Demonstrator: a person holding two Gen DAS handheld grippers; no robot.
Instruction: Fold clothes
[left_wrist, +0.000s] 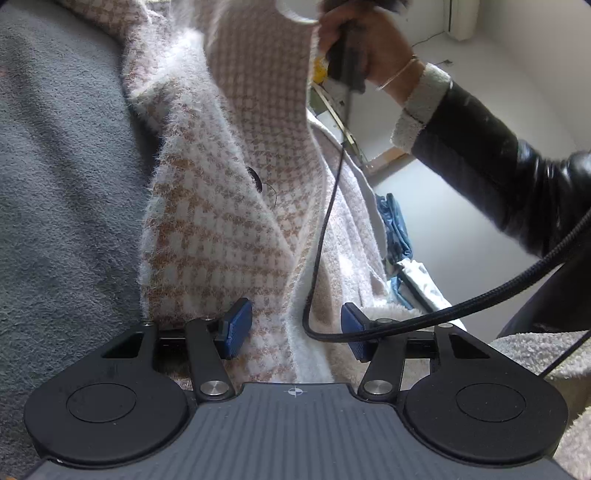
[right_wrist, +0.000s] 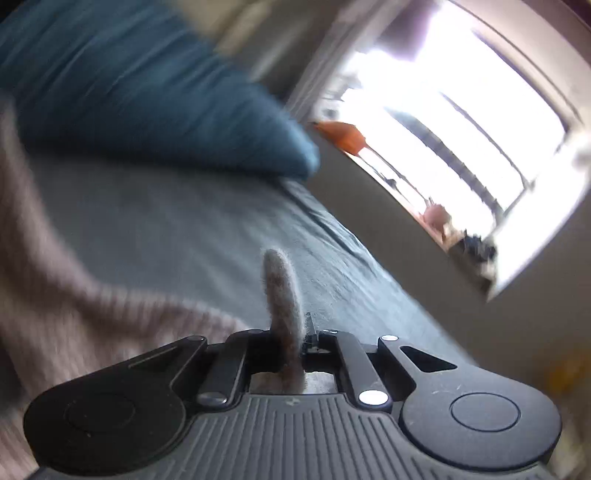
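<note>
Grey fleece bed cover (left_wrist: 62, 177): far left of the left wrist view, flat, bearing the garment.

Pink-and-white houndstooth garment (left_wrist: 229, 221): fuzzy knit, one dark button showing; lower part lies on the cover, upper part is lifted toward the top of the view.

Left gripper (left_wrist: 295, 328): blue pads about half open, straddling the garment's white edge; the cloth lies between them, pads not seen pressing it. A black cable (left_wrist: 321, 236) droops across the gap.

Hand (left_wrist: 354, 48): right hand, dark sleeve with pale cuff, gripping the other tool's handle at the raised edge.

Right gripper (right_wrist: 295, 332): jaws closed on a thin fuzzy tab of the garment (right_wrist: 282, 295), which sticks up between them. View blurred; blue pillow (right_wrist: 155, 103) and bright window (right_wrist: 461, 122) beyond.

Risks, as judged:
- narrow pinch on slippery fuzz may slide out under the hanging weight;
- with the left pads unclosed, the lower hem may drag and skew the fold;
- the cable may snag in the left jaws on closing.
</note>
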